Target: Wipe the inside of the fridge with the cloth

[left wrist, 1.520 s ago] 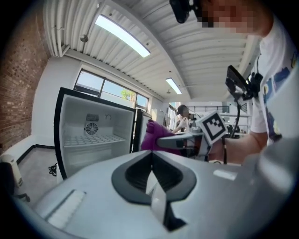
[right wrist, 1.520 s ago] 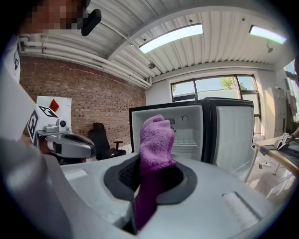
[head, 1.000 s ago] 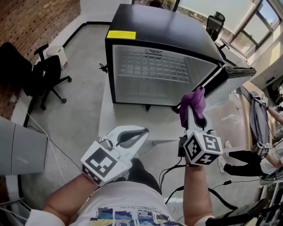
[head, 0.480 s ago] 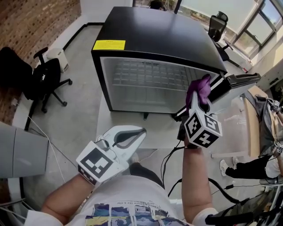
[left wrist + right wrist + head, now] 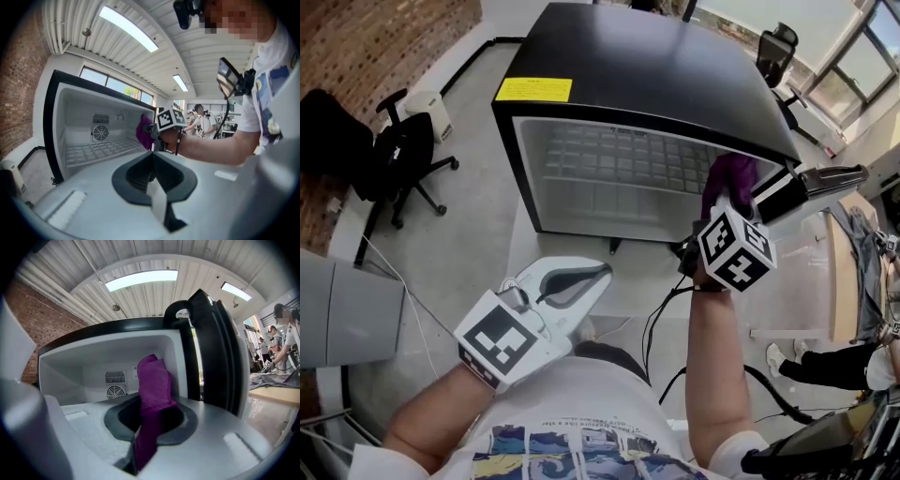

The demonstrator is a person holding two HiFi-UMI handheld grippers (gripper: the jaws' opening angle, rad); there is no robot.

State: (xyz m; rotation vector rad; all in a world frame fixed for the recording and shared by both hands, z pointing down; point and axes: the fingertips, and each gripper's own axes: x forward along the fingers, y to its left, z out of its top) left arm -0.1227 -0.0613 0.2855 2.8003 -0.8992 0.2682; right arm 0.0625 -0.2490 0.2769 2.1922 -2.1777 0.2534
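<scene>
A black mini fridge [image 5: 656, 70] stands on a white table [image 5: 567, 253] with its door [image 5: 811, 183] swung open to the right. Its white inside [image 5: 614, 178] has a wire shelf and a fan [image 5: 112, 392] on the back wall. My right gripper [image 5: 725, 199] is shut on a purple cloth [image 5: 729, 176], held at the right edge of the fridge opening. In the right gripper view the cloth [image 5: 154, 390] stands up between the jaws in front of the inside. My left gripper [image 5: 602, 274] is shut and empty, low near my body, pointing at the fridge [image 5: 93, 136].
A black office chair [image 5: 384, 155] and a small white unit [image 5: 427, 112] stand on the floor at left, with a grey cabinet [image 5: 347, 314] nearer. Black cables [image 5: 661, 319] hang off the table's front. People work at a bench [image 5: 281, 341] to the right.
My right gripper has carried the cloth forward and up, from in front of the table to the right edge of the fridge opening. The left gripper has hardly moved.
</scene>
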